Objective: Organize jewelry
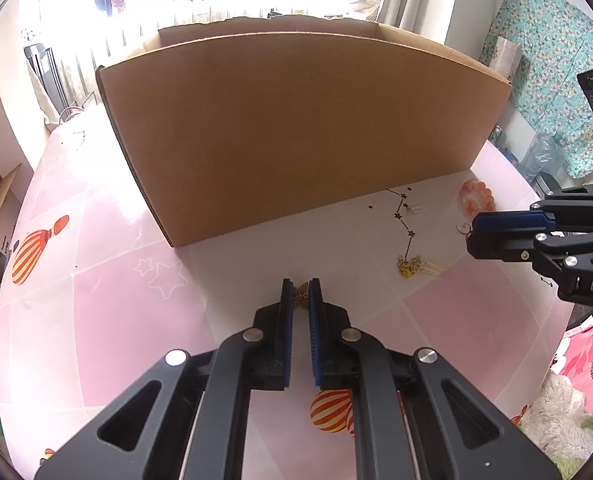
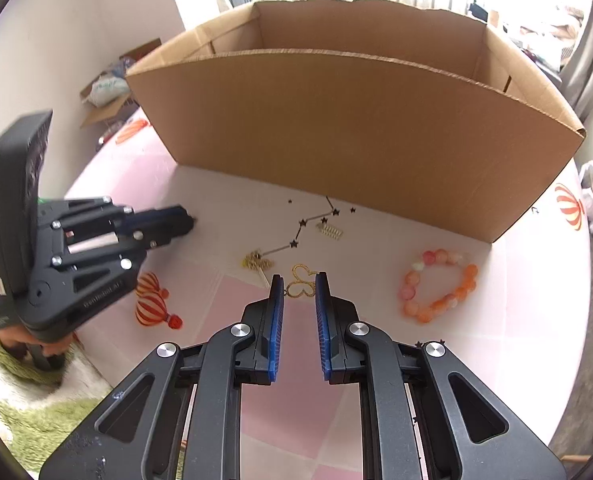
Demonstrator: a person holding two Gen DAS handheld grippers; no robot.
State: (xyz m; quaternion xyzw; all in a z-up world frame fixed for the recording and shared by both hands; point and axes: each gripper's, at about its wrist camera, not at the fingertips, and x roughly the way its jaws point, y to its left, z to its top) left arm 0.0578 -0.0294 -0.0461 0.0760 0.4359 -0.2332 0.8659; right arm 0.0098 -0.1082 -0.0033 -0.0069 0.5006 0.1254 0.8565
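- The left gripper has its fingers narrowed onto a small gold filigree charm, pinched at the tips just above the pink patterned table.
- The right gripper has narrow fingers either side of a gold butterfly-shaped pendant; whether the pads press it cannot be told.
- The pendant lies between the tips, its long axis running near to far.
- The open cardboard box stands straight ahead on the far side, its wall rising above both grippers.
- Loose on the table: a black star chain and, to the right, an orange bead bracelet, nearer the right gripper.
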